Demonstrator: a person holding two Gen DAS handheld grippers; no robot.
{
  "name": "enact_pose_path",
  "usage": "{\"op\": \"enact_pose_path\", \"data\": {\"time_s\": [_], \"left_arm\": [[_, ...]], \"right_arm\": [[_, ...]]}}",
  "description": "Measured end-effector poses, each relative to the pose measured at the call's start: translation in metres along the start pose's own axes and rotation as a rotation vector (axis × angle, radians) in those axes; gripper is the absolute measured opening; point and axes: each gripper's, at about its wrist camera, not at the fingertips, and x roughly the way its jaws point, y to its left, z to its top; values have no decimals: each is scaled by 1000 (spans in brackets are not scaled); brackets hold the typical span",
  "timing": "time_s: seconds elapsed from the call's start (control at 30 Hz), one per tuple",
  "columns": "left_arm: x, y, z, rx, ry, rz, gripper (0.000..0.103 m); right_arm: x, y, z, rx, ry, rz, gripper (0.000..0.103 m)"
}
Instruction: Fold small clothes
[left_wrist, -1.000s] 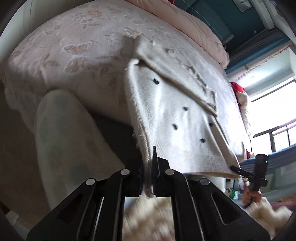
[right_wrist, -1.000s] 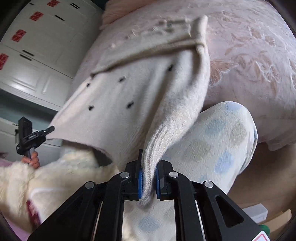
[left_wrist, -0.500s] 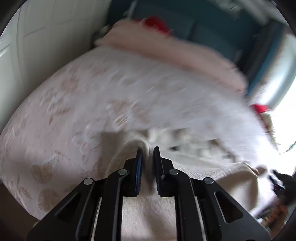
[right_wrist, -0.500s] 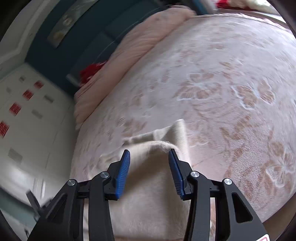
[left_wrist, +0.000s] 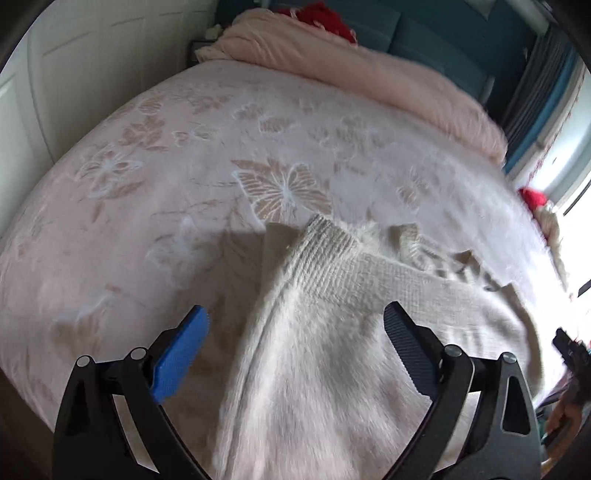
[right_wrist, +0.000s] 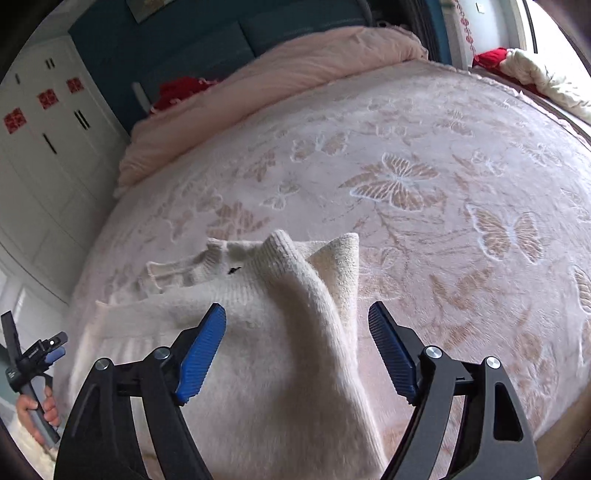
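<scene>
A small cream knitted cardigan lies on the pink butterfly-patterned bedspread, its lower part folded up over itself with a ribbed cuff near the far edge. My left gripper hovers over the cardigan's left side, jaws opening wide, the pads off the cloth. My right gripper stands over the right side, jaws opening too, a sleeve ridge lying loose between them. In the right wrist view the left gripper shows at the far left in a hand.
A rolled pink quilt lies along the head of the bed with something red behind it. White wardrobe doors stand to the left. A red and cream bundle sits at the bed's right edge.
Both grippers carried the cardigan's hem up over the garment onto the bed, then let go. Their jaws went from shut on the cloth to wide apart.
</scene>
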Motion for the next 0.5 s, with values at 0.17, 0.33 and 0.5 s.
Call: {"op": "enact_pose_path", "data": {"time_s": [0.17, 0.33, 0.5], "left_arm": [[36, 12, 14, -102, 69, 2, 93], [50, 1, 18, -64, 143, -74, 14], [-2, -12, 37, -20, 19, -133, 8]], "right_arm": [[55, 3, 15, 1, 101, -59, 78], [81, 19, 5, -47, 189, -58, 29], [20, 22, 20, -39, 33, 23, 12]]}}
